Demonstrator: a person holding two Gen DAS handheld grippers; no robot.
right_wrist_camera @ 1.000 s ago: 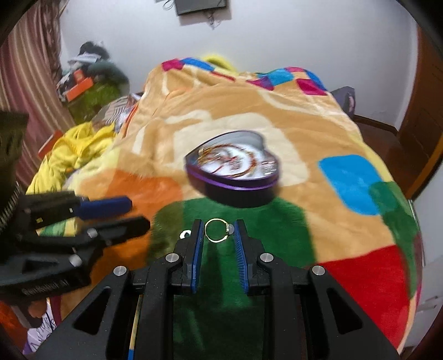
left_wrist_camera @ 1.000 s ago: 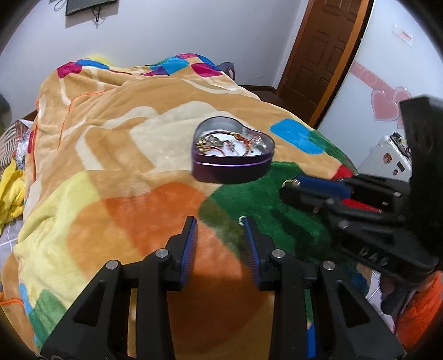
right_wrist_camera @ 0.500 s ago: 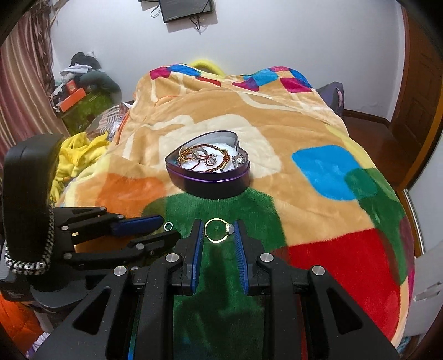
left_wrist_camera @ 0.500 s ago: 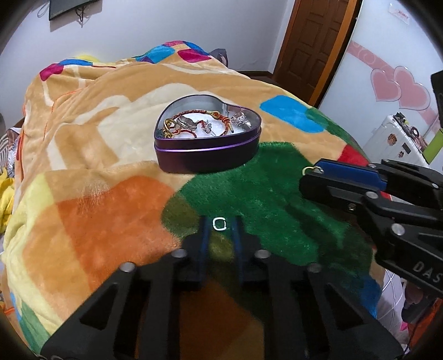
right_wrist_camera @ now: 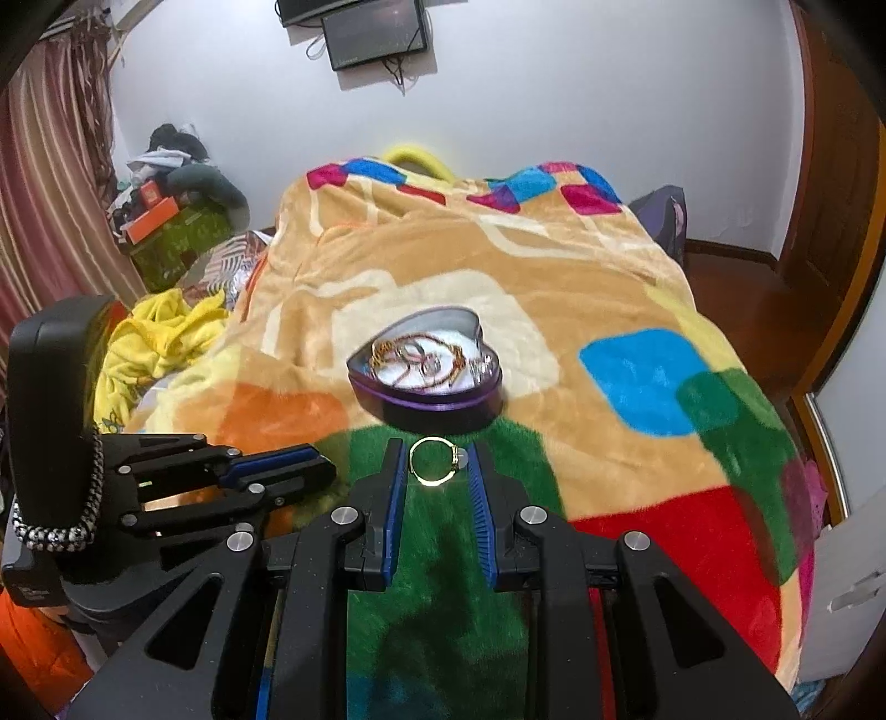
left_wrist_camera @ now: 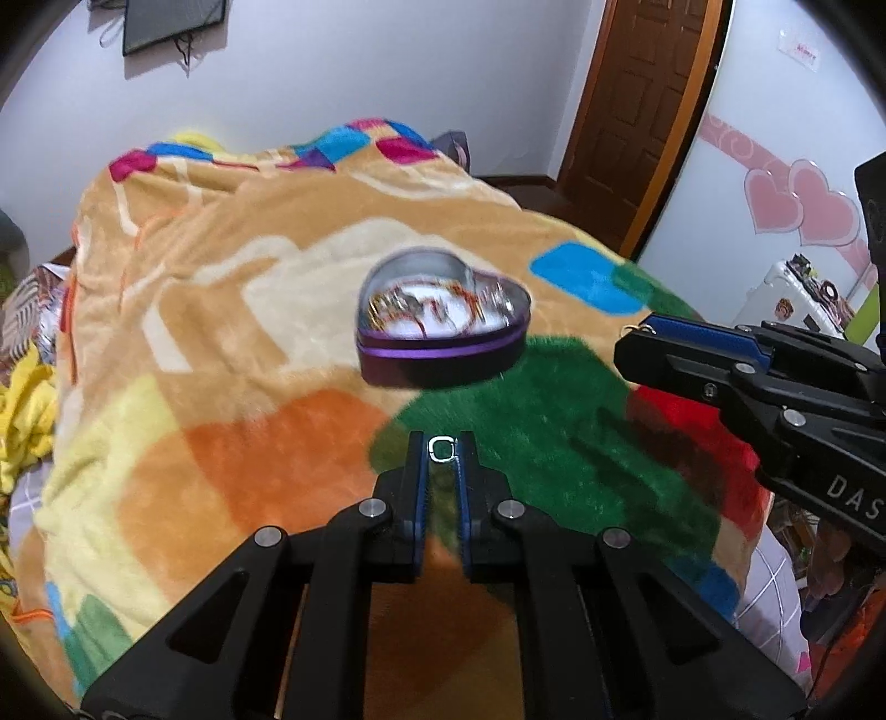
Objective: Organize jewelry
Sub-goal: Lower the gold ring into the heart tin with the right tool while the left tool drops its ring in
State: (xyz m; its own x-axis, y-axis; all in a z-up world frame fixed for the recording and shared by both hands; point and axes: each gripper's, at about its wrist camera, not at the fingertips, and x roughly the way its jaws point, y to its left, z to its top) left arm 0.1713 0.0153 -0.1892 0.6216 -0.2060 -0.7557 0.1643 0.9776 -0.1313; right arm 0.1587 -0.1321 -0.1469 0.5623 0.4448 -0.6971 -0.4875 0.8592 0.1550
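A purple heart-shaped tin [left_wrist_camera: 443, 327] holding several pieces of jewelry sits on the colourful blanket; it also shows in the right wrist view [right_wrist_camera: 426, 371]. My left gripper [left_wrist_camera: 442, 450] is shut on a small silver ring [left_wrist_camera: 442, 448], held above the green patch in front of the tin. My right gripper [right_wrist_camera: 434, 462] is shut on a gold ring [right_wrist_camera: 433, 462] with a pale stone, just in front of the tin. The right gripper also shows at the right of the left wrist view [left_wrist_camera: 642, 338]. The left gripper also shows at the left of the right wrist view [right_wrist_camera: 326, 471].
The blanket [right_wrist_camera: 554, 310] covers a bed. Yellow cloth [right_wrist_camera: 160, 338] and cluttered boxes [right_wrist_camera: 166, 221] lie to the left. A wooden door [left_wrist_camera: 648, 111] and a white cabinet with small items [left_wrist_camera: 797, 299] stand to the right. A screen [right_wrist_camera: 376, 33] hangs on the far wall.
My left gripper closed on the small silver ring and lifted it off the blanket. My right gripper kept hold of the gold ring. Both grippers drew back from the tin.
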